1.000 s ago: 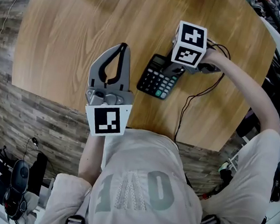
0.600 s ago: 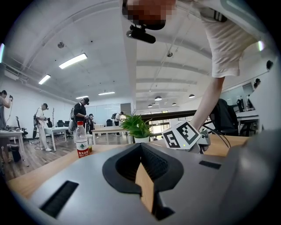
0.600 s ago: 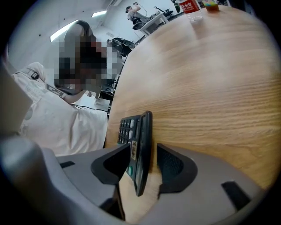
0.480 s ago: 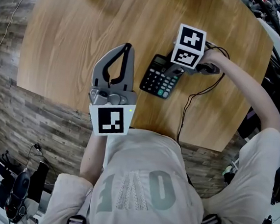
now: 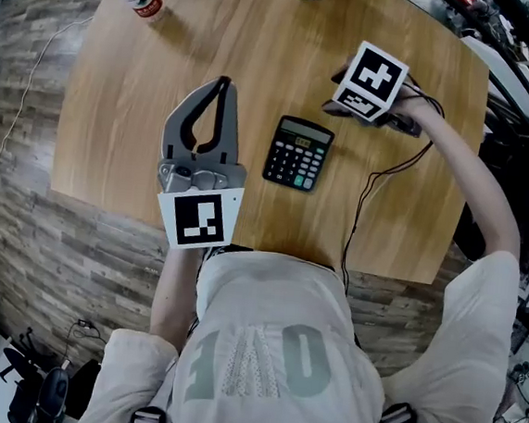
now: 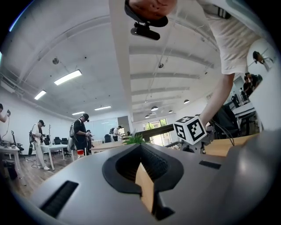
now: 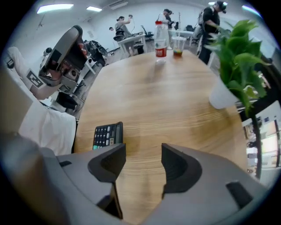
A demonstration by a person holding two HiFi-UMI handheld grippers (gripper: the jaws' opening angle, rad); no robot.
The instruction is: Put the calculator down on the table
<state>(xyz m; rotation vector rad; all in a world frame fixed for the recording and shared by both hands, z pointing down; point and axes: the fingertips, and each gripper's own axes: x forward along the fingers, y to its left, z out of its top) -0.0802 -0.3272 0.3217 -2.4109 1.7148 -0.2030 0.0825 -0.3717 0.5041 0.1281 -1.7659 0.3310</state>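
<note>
Now my right gripper (image 7: 142,167) has just been opening; its jaws stand wide apart over bare table (image 5: 146,83). My left gripper (image 5: 223,86) has its jaws together, empty. The calculator (image 5: 298,153) lies flat mid-frame, clear of both.

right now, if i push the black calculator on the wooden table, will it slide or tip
The flat black calculator lies low on the smooth wooden table, so it would probably slide rather than tip. Its thin body looks rigid and light.
</note>
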